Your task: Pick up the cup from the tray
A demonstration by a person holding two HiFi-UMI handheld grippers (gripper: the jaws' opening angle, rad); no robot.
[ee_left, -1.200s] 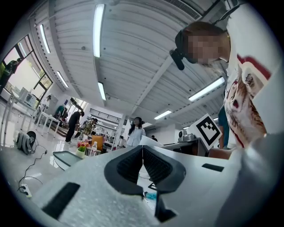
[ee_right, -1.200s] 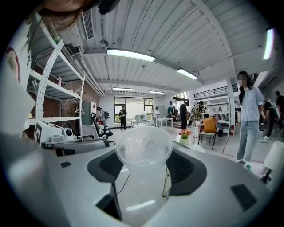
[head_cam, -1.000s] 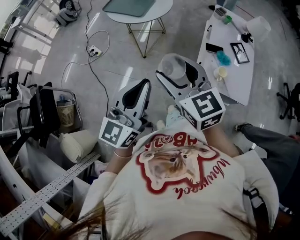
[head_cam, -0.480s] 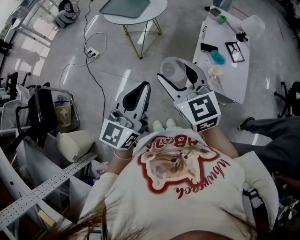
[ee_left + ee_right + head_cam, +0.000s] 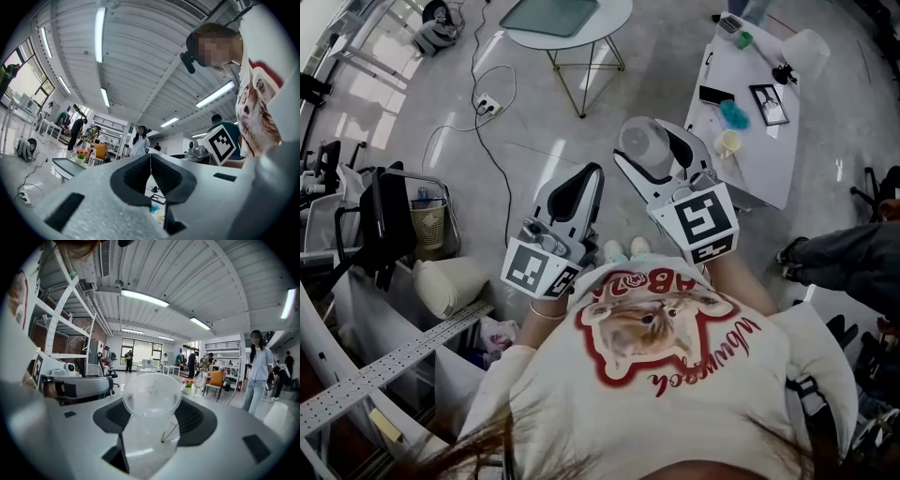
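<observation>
A clear plastic cup [image 5: 644, 148] is held in the air between the jaws of my right gripper [image 5: 654, 142], which is shut on it. In the right gripper view the cup [image 5: 151, 416] fills the gap between the dark pads, its open rim facing the camera. My left gripper [image 5: 584, 178] hangs beside it at the left, shut with nothing in it; in the left gripper view its pads [image 5: 159, 176] meet along a thin line. Both grippers are held out in front of the person's chest, above the floor. No tray is in view.
A white table [image 5: 759, 141] at the right carries a phone, a small frame, a blue item and a cream cup [image 5: 728, 142]. A round table [image 5: 614, 19] stands at the top. Cable and power strip [image 5: 488, 101] lie on the floor; a wire basket [image 5: 433, 228] stands left. People stand in the room.
The right gripper with the cup has edged slightly left and up. The left gripper has barely moved. A person's legs at the right edge have shifted further right.
</observation>
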